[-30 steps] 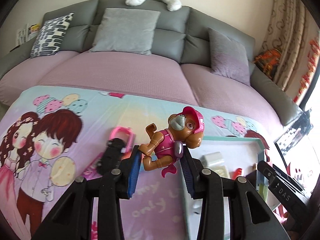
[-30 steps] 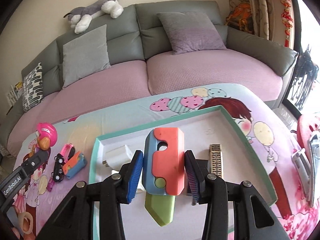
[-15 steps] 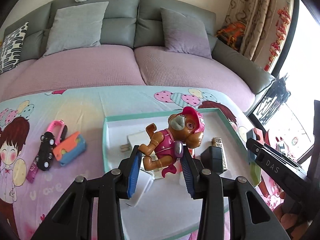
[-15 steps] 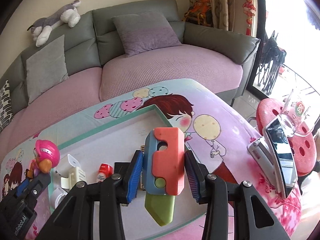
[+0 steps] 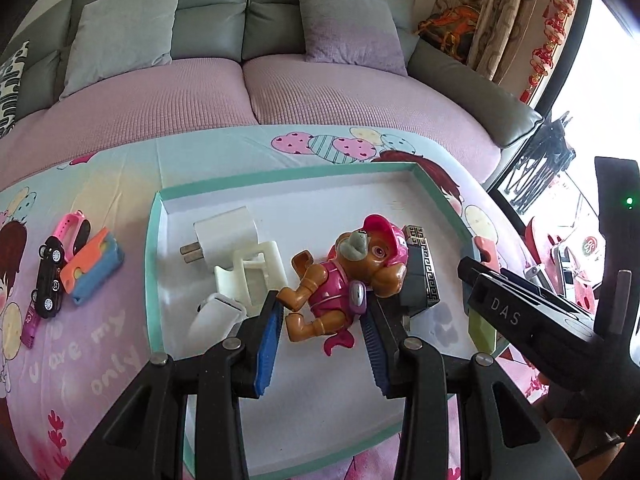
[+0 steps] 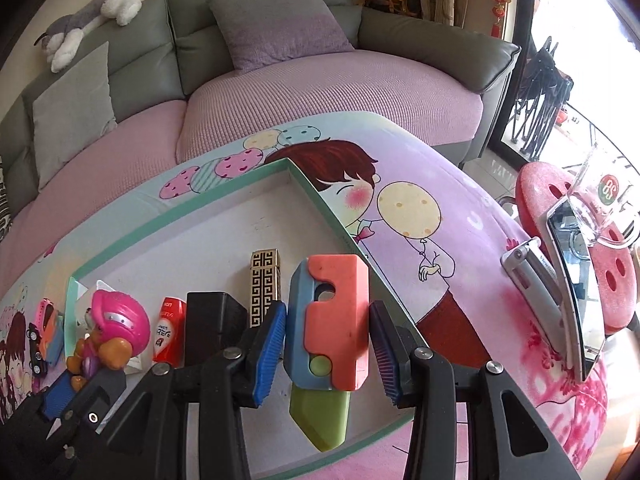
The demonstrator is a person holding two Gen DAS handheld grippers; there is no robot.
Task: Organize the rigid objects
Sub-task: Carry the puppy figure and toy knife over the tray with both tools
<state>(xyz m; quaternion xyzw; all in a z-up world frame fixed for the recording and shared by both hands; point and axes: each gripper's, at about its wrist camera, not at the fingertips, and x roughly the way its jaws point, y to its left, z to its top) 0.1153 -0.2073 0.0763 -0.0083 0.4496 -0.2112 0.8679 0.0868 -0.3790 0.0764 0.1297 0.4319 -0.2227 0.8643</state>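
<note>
"DAS" in white on the black right tongs (image 5: 505,317) body, right of the tray (image 5: 153,248). Tablecloth (image 5: 80,360) left of the tray: "my", "only", partly legible. Red tube (image 6: 169,330) in the tray: print too small. Round "BS" badge on the glass (image 6: 609,189), far right.

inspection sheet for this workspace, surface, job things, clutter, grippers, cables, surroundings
surface: cartoon-print cloth with a shallow white tray, teal rim, on it
job's things: pup figure and orange-blue toy knife both held over the tray; white plug, white clip, patterned lighter, red tube, black box in the tray
clutter: black toy car, second orange-blue toy, pink band on the cloth left of the tray
grippers: left gripper shut on the pup figure; right gripper shut on the toy knife
cables: nothing seen
surroundings: grey sofa, plush dog, red stool
</note>
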